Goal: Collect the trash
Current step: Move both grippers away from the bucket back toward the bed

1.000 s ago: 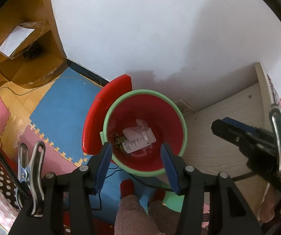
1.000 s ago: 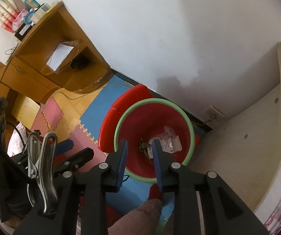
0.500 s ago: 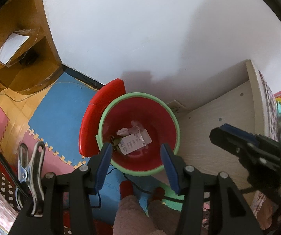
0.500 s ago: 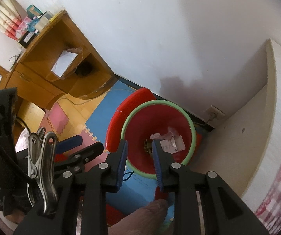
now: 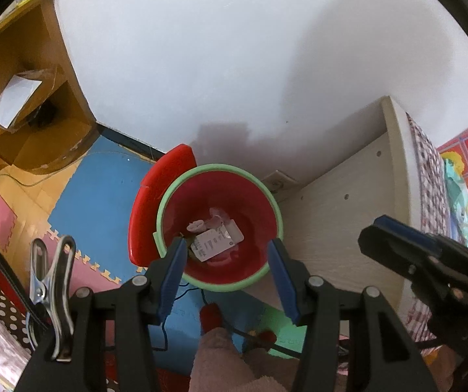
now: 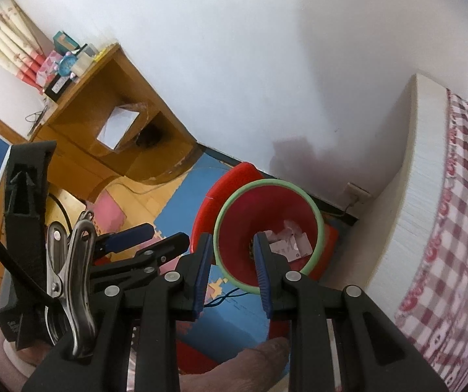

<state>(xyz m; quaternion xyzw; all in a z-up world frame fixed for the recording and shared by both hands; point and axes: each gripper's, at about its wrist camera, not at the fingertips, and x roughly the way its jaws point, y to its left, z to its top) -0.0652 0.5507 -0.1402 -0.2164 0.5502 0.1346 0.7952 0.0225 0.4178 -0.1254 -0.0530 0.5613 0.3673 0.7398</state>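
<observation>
Both grippers hung above a red bin [image 5: 260,196] with a green rim, its red lid [image 5: 155,202] tipped open against the far-left side; the bin stood on the foam floor mat [image 5: 97,189], tucked between the white wall [image 5: 234,49] and the pale side panel of a bed [image 5: 341,202]. The trash [image 5: 214,241] — crumpled white wrappers and a printed paper slip — lay at the bottom of the bin, well below both tools.

The left gripper [image 5: 226,261] had its blue fingers [image 5: 175,268] apart, with nothing between them; only the bin's mouth showed through the gap. The right gripper [image 6: 230,268] held its fingers [image 6: 201,271] closer together but still parted, likewise empty; through them the near rim of the bin and a dark cable on the mat could be seen. Each tool showed at the edge of the other's view, so the two sat side by side.

By the look of it the drop was made and the step in hand was clearing away from the bin. To do that well, both tools would best rise straight over the opening rather than sweep sideways; the rim and the raised lid sat just beyond the fingertips, and a knock could tip the light bin — or slam the lid. The hands should keep apart from one another while lifting; the fingers could stay parted, ready for the next piece. Whether more trash waited elsewhere could not be told from these views.
</observation>
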